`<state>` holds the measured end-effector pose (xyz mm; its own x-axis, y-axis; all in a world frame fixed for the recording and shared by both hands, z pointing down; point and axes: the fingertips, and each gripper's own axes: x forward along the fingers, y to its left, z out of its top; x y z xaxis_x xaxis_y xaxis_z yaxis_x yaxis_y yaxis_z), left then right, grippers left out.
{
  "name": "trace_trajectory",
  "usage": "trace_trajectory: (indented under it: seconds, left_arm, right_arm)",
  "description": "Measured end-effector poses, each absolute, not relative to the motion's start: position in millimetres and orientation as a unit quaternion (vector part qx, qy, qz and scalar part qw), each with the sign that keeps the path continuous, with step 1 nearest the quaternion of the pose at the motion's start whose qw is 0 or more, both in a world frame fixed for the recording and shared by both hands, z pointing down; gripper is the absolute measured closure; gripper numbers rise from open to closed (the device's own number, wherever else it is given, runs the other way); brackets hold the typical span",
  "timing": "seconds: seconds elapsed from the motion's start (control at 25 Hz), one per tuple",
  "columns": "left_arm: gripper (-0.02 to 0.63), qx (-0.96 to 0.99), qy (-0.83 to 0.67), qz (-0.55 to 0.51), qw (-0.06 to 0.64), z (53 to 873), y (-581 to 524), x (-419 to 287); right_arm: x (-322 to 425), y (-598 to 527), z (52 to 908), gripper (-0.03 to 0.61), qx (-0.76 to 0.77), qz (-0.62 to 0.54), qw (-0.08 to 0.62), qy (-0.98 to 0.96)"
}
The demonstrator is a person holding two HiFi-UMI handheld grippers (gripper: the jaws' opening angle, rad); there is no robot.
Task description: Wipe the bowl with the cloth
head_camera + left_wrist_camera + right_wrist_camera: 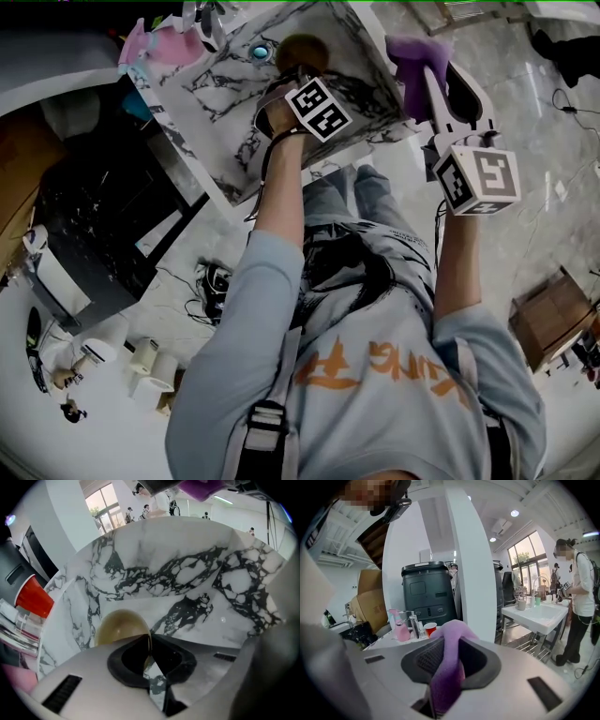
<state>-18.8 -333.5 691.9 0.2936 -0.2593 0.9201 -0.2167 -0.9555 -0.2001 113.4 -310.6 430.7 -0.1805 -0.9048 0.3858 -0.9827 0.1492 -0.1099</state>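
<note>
1. The left gripper (149, 657) is pointing steeply down into the marbled basin (187, 573). It is pinching the rim of the bowl (119, 626). Its jaws are standing narrow, with only the thin rim between the pads.
2. The bowl is showing brown and glossy, low in the basin. Whether it is resting on the basin floor I cannot tell.
3. In the head view the bowl (302, 52) is lying towards the basin's (216, 103) far end, near a small blue round thing (260, 53). The left gripper (300, 73) is reaching down onto it.
4. The right gripper (447, 670) is clamping the cloth (451, 639). The purple strip is running up between the pads and drooping over the jaw tips.
5. In the head view the right gripper (433, 86) is hovering at the basin's right edge. It is holding the cloth (412, 52) up, apart from the bowl.
6. A red cup (33, 597) is standing on the counter left of the basin. The right gripper view is showing the cup (430, 628) between a tap (412, 620) and a white pillar (471, 564), with a pink bottle (400, 629) just beside the tap.
7. Behind them a dark bin (429, 592) is standing. Far to the right, a person (583, 602) is standing at a white sink (539, 616).
</note>
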Motion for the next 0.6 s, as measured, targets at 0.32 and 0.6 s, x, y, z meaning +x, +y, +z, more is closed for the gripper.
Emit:
trace_trajectory:
  seconds: [0.32, 0.6]
  left_arm:
    - [0.580, -0.829, 0.202, -0.521, -0.029, 643.6, -341.2, -18.6]
    - [0.580, -0.861, 0.291, -0.406, -0.095, 568.3, -345.5, -20.2]
  right_arm:
    - [103.2, -308.2, 410.9, 0.474, 0.615, 0.151, 0.108, -0.766]
    - [105.5, -306.3, 390.6, 0.474, 0.606, 0.136, 0.092, -0.778]
